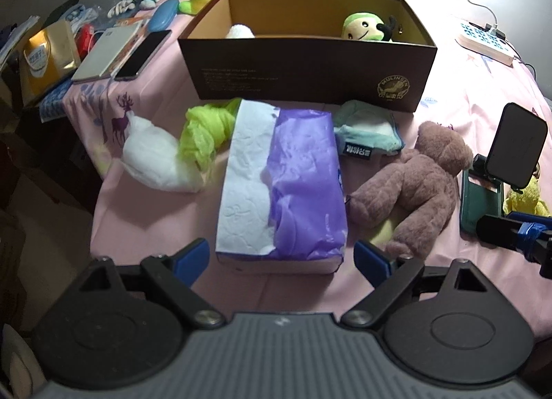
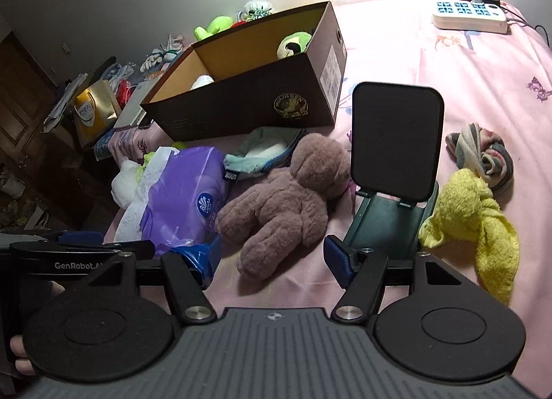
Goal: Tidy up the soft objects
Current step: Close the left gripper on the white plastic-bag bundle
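A purple tissue pack [image 1: 281, 185] lies on the pink sheet, just ahead of my open left gripper [image 1: 281, 256], whose jaws stand either side of its near end without touching. It also shows in the right wrist view [image 2: 176, 199]. A brown teddy bear [image 2: 286, 199] lies face down ahead of my open, empty right gripper [image 2: 272, 257]; it also shows in the left wrist view [image 1: 410, 185]. A brown cardboard box [image 1: 310, 64] behind holds a green-and-white plush [image 1: 365, 28] and a white soft thing [image 1: 239, 31].
A white cloth [image 1: 155, 157], a lime cloth [image 1: 207, 130] and a pale blue cloth [image 1: 369, 130] lie by the box. A phone stand [image 2: 396, 143], a yellow towel [image 2: 472, 223] and rolled socks [image 2: 483, 154] lie right. A power strip [image 2: 469, 16] sits far back. Clutter fills the left table.
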